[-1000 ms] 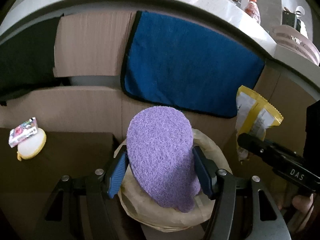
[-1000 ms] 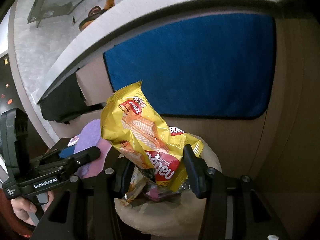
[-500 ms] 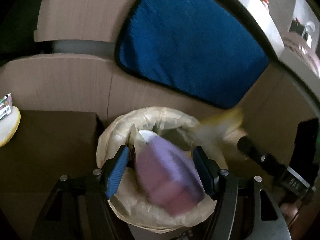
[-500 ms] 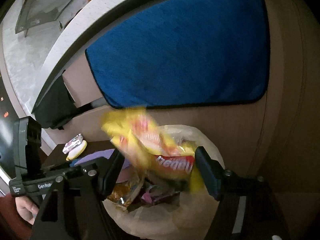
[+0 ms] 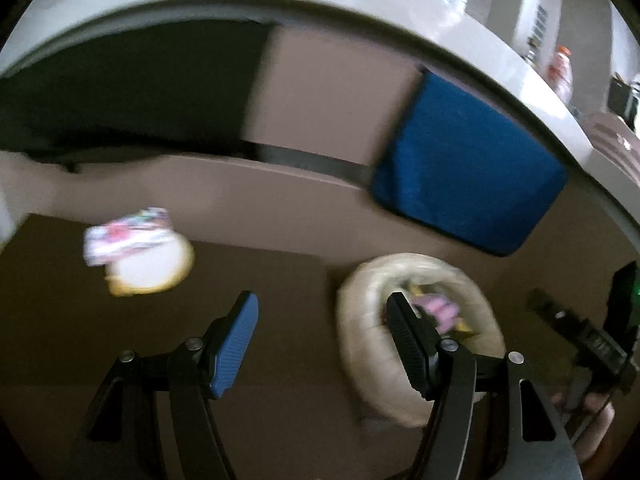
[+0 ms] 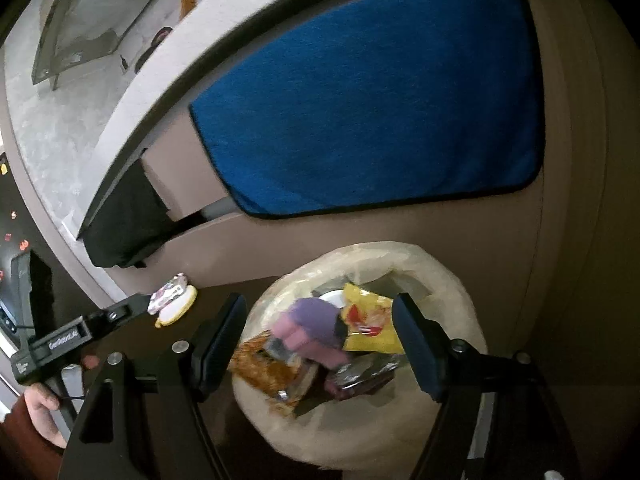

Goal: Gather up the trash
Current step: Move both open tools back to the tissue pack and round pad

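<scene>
A trash bin lined with a beige bag (image 6: 448, 280) stands on the floor by the cabinet; it also shows in the left wrist view (image 5: 360, 292). Inside lie the purple sponge (image 6: 316, 328), the yellow snack bag (image 6: 368, 328) and other wrappers. My right gripper (image 6: 320, 336) is open and empty above the bin. My left gripper (image 5: 322, 336) is open and empty, over the dark floor left of the bin. A colourful small packet (image 5: 128, 236) rests on a round yellow-rimmed white item (image 5: 152, 268) on the floor ahead to the left; both show in the right wrist view (image 6: 172, 300).
A blue towel (image 6: 380, 112) hangs on the cabinet front behind the bin. A black cloth (image 6: 124, 220) hangs further left. The grey countertop (image 6: 80, 92) above carries bottles and a basket. The other gripper shows at each view's edge (image 5: 584, 340).
Both grippers opened; the purple sponge and the yellow snack bag dropped into the bin. My left gripper then swung left, away from the bin toward the floor items.
</scene>
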A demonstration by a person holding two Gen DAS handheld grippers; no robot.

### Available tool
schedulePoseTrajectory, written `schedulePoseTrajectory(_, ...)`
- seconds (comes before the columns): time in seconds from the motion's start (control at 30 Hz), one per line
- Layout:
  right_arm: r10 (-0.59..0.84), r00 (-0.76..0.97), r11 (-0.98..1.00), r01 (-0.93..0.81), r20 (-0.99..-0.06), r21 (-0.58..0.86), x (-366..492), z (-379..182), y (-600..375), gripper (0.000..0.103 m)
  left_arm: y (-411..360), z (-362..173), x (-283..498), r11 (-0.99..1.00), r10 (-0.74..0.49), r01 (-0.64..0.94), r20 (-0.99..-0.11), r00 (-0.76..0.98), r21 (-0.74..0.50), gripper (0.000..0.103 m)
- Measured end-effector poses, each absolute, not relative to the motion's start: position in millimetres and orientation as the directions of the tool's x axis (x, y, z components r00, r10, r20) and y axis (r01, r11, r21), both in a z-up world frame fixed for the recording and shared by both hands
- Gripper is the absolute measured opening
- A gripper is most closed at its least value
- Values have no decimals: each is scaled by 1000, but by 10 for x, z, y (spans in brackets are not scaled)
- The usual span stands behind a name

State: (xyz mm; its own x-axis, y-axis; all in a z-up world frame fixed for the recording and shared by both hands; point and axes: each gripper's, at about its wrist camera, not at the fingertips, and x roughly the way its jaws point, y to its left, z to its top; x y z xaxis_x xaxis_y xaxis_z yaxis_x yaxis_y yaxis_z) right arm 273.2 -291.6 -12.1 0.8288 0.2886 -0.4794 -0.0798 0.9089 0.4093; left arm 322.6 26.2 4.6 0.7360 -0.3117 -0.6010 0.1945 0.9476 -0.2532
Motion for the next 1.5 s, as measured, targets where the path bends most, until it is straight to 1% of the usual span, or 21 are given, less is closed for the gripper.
schedulePoseTrajectory(0.1,302,847,908,-115,-437,403,2613,124,-2761,73,727,313,2948,968,-228,119,-575,786,-222,67)
schedulePoseTrajectory(0.23,270,881,925,-127,-388,357,2553,546,-2573,73,1221,691,2604,983,-141,59,-519,843,-172,67)
schedulePoseTrajectory(0.4,255,914,930,-143,-316,339,2519,1176,-2404,73,1661,1086,2177,988,-96,27,-459,883,-155,67)
schedulePoseTrajectory(0.5,218,932,954,-142,-291,263,2483,1503,-2172,73,1890,1292,1941,989,-73,11,-418,906,-148,67)
schedulePoseTrajectory(0.6,212,939,967,-161,-269,199,2470,1827,-1913,73,2075,1520,1766,989,-59,2,-375,925,-151,67)
schedulePoseTrajectory(0.7,189,950,977,-158,-250,141,2473,2129,-1724,76,2211,1728,1636,990,-36,-10,-327,944,-139,67)
schedulePoseTrajectory(0.77,171,959,983,-148,-226,112,2491,2279,-1624,76,2294,1800,1621,990,-31,-15,-315,948,-143,67)
schedulePoseTrajectory(0.83,172,964,982,-152,-204,109,2530,2370,-1545,81,2366,1819,1690,989,-31,-18,-328,944,-146,67)
schedulePoseTrajectory(0.97,214,952,976,-198,-221,89,2748,2171,-1282,81,2467,1600,2032,990,9,-60,-370,929,-128,67)
schedulePoseTrajectory(1.03,226,943,974,-220,-242,50,2874,1954,-1108,81,2529,1394,2275,989,19,-75,-400,916,-124,67)
schedulePoseTrajectory(1.1,201,945,977,-212,-259,-16,3000,1661,-916,81,2568,1116,2569,989,8,-73,-441,898,-131,67)
schedulePoseTrajectory(1.2,157,950,980,-185,-271,-80,3133,1266,-739,81,2622,683,3034,985,-54,-41,-532,845,-166,67)
schedulePoseTrajectory(1.27,121,940,981,-163,-319,-108,3292,962,-651,81,2630,394,3338,981,-106,-15,-591,800,-195,65)
schedulePoseTrajectory(1.3,109,930,981,-158,-351,-114,3367,831,-632,81,2619,217,3526,978,-135,2,-620,773,-210,63)
schedulePoseTrajectory(1.43,96,890,982,-159,-445,-106,3592,448,-668,81,2507,-213,4108,964,-236,85,-666,708,-252,59)
schedulePoseTrajectory(1.5,130,862,981,-185,-491,-65,3689,308,-743,81,2438,-376,4445,951,-296,144,-677,674,-273,59)
